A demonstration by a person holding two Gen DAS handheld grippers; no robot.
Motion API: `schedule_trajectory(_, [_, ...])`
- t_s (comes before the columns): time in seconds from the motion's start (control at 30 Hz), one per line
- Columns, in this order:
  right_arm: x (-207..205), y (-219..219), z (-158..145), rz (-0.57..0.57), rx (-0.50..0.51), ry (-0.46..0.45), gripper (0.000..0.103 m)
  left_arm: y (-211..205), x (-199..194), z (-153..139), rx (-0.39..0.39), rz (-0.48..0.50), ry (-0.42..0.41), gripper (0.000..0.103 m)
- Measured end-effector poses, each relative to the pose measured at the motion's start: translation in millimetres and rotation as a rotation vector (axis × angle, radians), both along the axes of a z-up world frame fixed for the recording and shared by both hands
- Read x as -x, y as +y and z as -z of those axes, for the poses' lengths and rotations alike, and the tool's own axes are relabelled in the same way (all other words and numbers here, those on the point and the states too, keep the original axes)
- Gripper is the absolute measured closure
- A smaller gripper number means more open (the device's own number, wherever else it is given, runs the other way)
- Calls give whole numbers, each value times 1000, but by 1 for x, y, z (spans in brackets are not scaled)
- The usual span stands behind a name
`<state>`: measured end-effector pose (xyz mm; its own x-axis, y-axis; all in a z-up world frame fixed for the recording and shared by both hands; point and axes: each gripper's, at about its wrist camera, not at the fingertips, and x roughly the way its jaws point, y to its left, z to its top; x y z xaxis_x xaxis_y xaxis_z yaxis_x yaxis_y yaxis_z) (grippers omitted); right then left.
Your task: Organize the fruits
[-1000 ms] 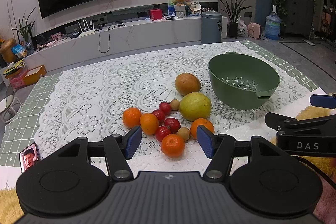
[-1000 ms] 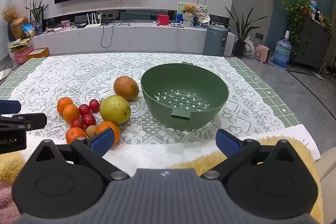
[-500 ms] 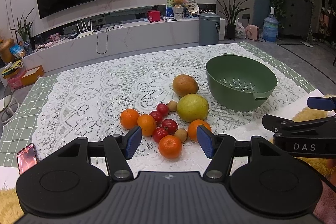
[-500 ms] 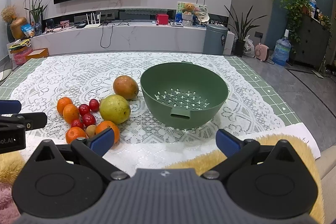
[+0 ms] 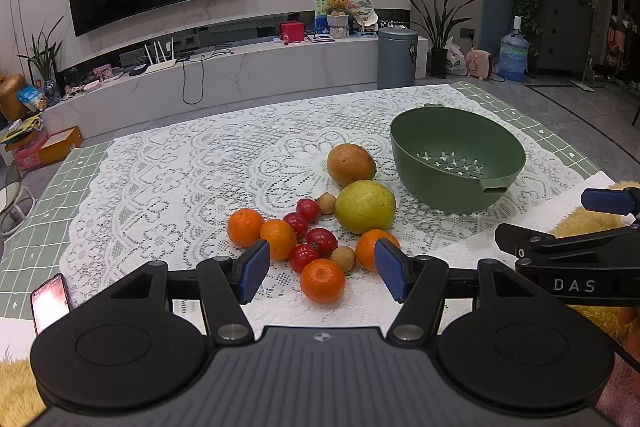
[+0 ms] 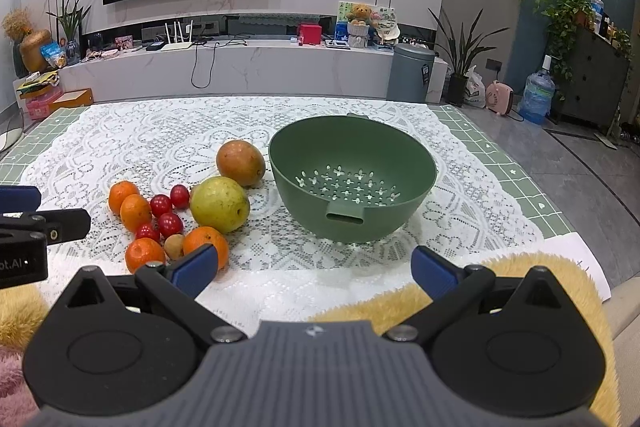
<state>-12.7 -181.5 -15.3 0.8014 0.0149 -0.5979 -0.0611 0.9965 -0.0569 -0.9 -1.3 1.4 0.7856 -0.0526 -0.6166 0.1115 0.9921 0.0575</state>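
A cluster of fruit lies on the lace tablecloth [image 5: 168, 179]: a mango [image 5: 351, 164], a large yellow-green fruit [image 5: 365, 207], several oranges, the nearest orange [image 5: 322, 279], several small red fruits [image 5: 321, 241] and small brown fruits [image 5: 343, 258]. To their right stands an empty green colander bowl [image 5: 457, 159] [image 6: 352, 179]. My left gripper [image 5: 320, 269] hovers open just before the nearest orange, nothing between its blue pads. My right gripper [image 6: 314, 269] is open wide in front of the bowl, holding nothing. The same fruit cluster [image 6: 176, 215] shows left in the right wrist view.
A phone [image 5: 50, 301] with a lit screen lies at the table's near left edge. A yellow furry cushion [image 6: 520, 279] lies along the near edge. Beyond the table stand a TV bench [image 5: 240, 71], a grey bin [image 5: 397, 58] and plants.
The left view has shifted very slightly, the fruit sitting a touch further left in frame. The phone screen changed its picture. Both grippers stay open and still.
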Motion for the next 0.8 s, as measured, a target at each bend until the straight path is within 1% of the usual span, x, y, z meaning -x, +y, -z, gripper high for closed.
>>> schedule_trajectory(0.8, [0, -1, 4, 3, -3, 24, 4, 0, 1, 0, 3, -1, 2, 32])
